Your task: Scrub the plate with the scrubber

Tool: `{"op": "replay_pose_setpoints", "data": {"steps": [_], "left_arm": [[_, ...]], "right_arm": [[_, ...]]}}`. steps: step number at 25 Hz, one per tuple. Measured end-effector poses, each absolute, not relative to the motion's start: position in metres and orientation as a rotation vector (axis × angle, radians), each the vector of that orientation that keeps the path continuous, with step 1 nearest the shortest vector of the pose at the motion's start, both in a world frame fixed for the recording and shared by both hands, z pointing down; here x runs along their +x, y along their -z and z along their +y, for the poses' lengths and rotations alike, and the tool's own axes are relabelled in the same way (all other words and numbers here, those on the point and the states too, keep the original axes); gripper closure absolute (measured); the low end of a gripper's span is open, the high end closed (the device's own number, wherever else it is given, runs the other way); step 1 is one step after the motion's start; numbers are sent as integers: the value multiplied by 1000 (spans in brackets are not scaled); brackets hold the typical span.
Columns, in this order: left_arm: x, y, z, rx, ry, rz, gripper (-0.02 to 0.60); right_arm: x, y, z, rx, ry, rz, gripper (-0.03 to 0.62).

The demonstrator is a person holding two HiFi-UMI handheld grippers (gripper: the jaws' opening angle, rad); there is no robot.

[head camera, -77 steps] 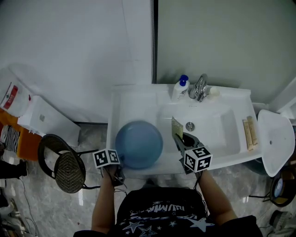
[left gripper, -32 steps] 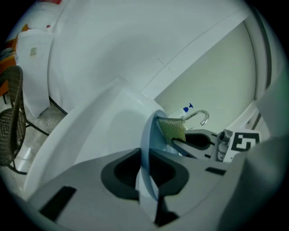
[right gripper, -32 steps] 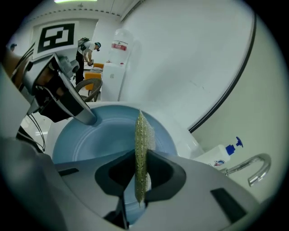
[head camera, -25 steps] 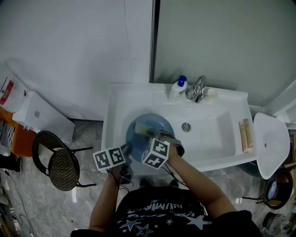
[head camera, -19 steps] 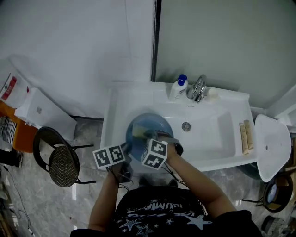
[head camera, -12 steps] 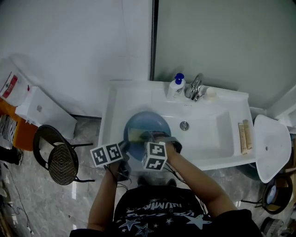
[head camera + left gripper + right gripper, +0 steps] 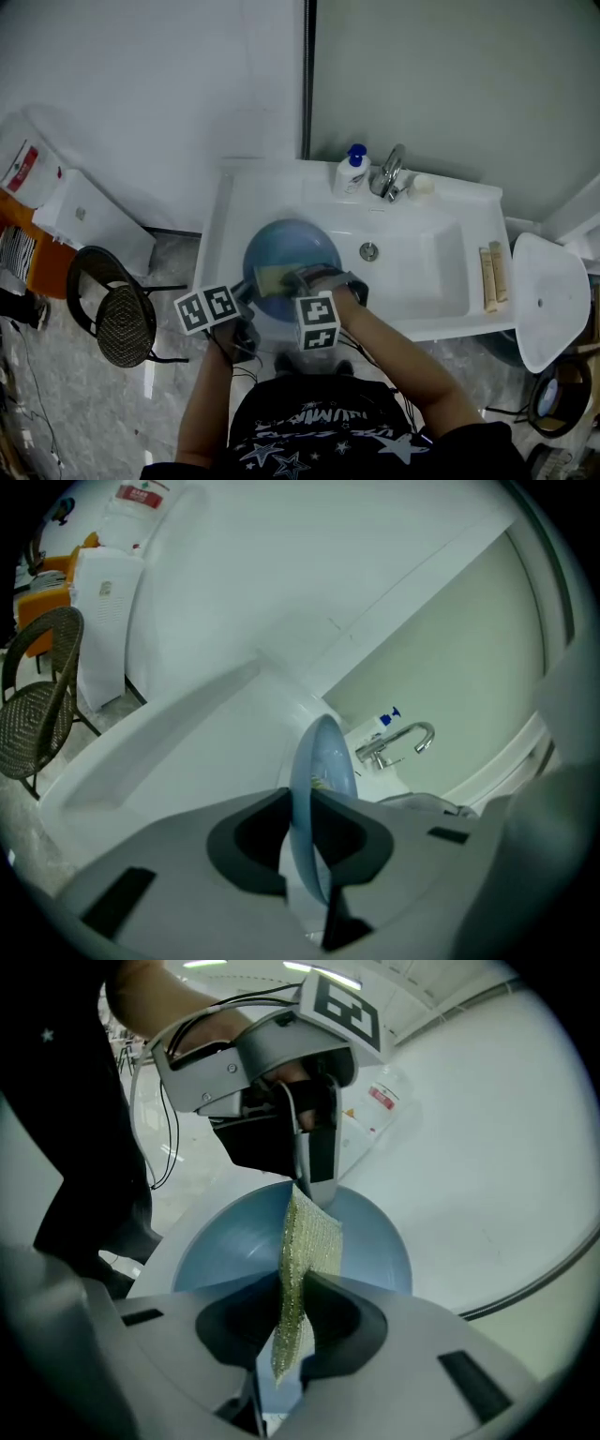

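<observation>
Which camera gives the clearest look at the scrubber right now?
The right gripper view: the scrubber fills the middle, its yellow-green mesh clear, clamped in the jaws of the right gripper over the plate. The head view shows only a yellowish patch; the left gripper view shows the plate edge-on, hardly any scrubber.

The right gripper (image 7: 289, 278) has carried the yellow-green mesh scrubber (image 7: 268, 278) from the white sink basin (image 7: 427, 272) onto the round blue plate (image 7: 292, 246).
</observation>
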State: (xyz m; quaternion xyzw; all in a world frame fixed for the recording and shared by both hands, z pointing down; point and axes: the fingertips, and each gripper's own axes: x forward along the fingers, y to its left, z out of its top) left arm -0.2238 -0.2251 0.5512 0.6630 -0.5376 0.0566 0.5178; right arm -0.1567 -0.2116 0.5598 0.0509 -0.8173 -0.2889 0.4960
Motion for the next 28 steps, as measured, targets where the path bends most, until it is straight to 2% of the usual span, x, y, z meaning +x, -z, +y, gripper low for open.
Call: {"op": "replay_pose_setpoints", "data": {"steps": [15, 28], "left_arm": [[-233, -546, -215, 1533, -31, -1313, 532], [-243, -545, -208, 1523, 3, -1354, 532]], "right_arm": [[-151, -562, -170, -92, 1002, -1883, 519], [-106, -569, -161, -182, 1000, -1841, 520]]}}
